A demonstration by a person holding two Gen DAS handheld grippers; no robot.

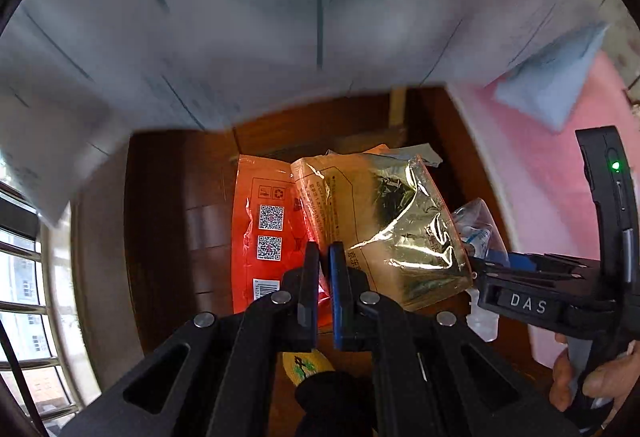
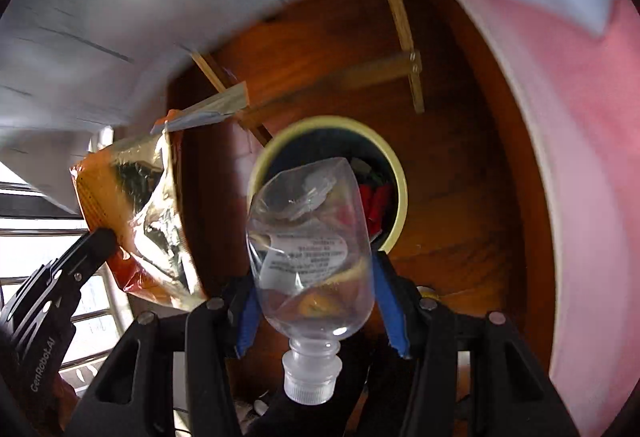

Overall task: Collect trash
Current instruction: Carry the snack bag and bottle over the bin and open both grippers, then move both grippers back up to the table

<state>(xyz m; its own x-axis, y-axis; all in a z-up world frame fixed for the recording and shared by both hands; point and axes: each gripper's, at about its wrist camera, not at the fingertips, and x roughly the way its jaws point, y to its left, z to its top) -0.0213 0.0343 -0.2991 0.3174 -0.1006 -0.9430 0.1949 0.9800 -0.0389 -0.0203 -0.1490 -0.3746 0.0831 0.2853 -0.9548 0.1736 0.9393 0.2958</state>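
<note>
One bottle (image 2: 310, 249) in right gripper (image 2: 316, 301), two wrappers (image 1: 360, 229) in left gripper (image 1: 325, 277).

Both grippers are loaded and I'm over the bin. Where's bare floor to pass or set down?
Bare wood floor lies right of the yellow-rimmed bin, up to the pink bedding. Left of the bin is crowded: the foil snack bag in the left gripper hangs there, and the clear bottle in the right gripper covers the bin's near rim.

Glossy foil packet (image 1: 384, 221), clear plastic bottle (image 2: 310, 249), polished wood floor (image 2: 460, 177).
</note>
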